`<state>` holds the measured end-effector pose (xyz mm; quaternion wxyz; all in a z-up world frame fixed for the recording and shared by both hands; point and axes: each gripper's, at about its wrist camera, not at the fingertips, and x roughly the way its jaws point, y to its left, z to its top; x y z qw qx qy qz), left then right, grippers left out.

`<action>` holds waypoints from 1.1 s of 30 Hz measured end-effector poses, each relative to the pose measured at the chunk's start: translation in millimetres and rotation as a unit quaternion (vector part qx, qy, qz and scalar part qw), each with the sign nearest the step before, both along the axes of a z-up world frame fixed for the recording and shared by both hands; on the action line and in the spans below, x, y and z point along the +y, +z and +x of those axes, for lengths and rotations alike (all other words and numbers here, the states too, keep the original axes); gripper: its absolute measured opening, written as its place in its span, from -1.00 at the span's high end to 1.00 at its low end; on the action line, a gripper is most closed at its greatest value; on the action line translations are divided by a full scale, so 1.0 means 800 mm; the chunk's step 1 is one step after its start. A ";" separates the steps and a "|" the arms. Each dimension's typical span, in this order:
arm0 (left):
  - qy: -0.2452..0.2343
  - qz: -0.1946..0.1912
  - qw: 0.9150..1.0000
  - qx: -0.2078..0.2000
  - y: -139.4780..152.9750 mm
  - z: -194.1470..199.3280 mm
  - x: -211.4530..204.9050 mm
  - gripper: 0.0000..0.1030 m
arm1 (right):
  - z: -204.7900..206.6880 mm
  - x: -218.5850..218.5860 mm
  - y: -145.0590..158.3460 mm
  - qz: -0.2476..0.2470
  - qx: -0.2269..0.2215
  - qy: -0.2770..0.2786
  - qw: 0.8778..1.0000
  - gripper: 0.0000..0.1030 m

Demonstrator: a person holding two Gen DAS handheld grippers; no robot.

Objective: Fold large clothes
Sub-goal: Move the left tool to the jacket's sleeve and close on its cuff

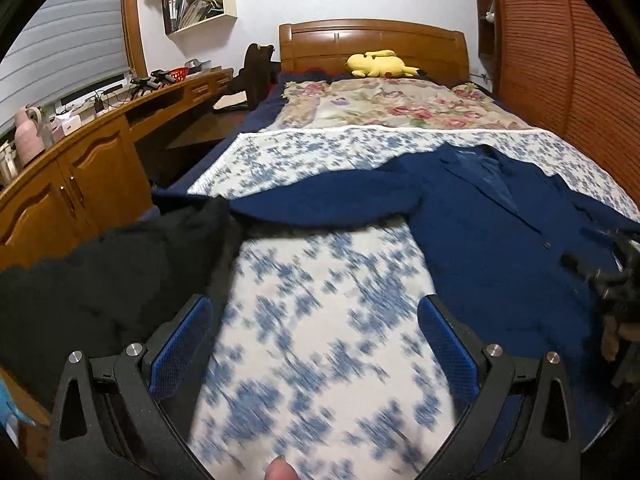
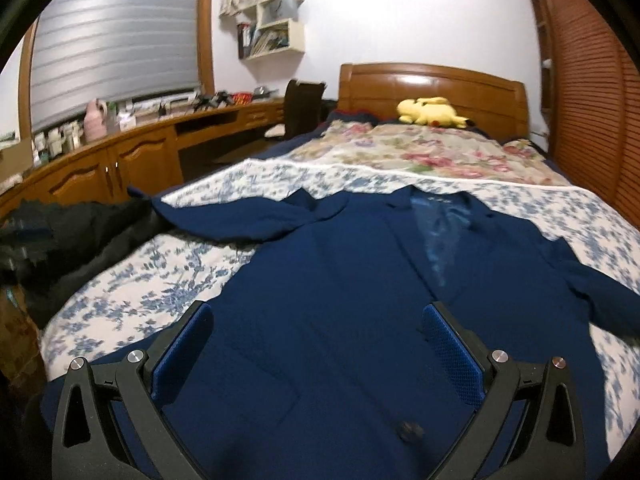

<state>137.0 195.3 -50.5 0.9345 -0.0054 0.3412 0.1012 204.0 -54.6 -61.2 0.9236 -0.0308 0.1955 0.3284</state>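
Note:
A navy blue jacket (image 2: 360, 280) lies spread face up on the bed, collar toward the headboard, one sleeve (image 1: 320, 204) stretched out to the left. My left gripper (image 1: 316, 320) is open and empty above the blue-flowered sheet (image 1: 320, 360), left of the jacket body (image 1: 500, 248). My right gripper (image 2: 318, 328) is open and empty, hovering over the jacket's lower front near a button (image 2: 408, 430). The right gripper also shows, blurred, at the right edge of the left wrist view (image 1: 616, 280).
A dark garment pile (image 1: 100, 280) lies at the bed's left edge, also in the right wrist view (image 2: 72, 232). A yellow plush toy (image 1: 380, 64) sits by the wooden headboard (image 1: 372, 40). A wooden desk (image 1: 80, 168) runs along the left; a slatted wardrobe (image 1: 560, 60) stands on the right.

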 end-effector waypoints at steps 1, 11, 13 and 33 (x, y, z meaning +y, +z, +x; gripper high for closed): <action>-0.001 -0.003 1.000 0.002 0.003 0.009 0.009 -0.99 | 0.006 0.004 -0.006 -0.007 0.005 0.003 1.000 -1.00; 0.020 -0.077 0.997 0.008 0.022 0.107 0.119 -0.95 | 0.042 -0.012 -0.041 -0.023 0.062 0.017 0.998 -1.00; 0.038 -0.104 0.994 0.013 0.018 0.127 0.149 -0.84 | 0.038 -0.017 -0.038 -0.028 0.055 0.014 0.998 -1.00; 0.184 -0.152 0.966 0.103 -0.051 0.234 0.270 -0.16 | 0.031 0.018 -0.036 -0.043 0.031 0.000 0.999 -1.00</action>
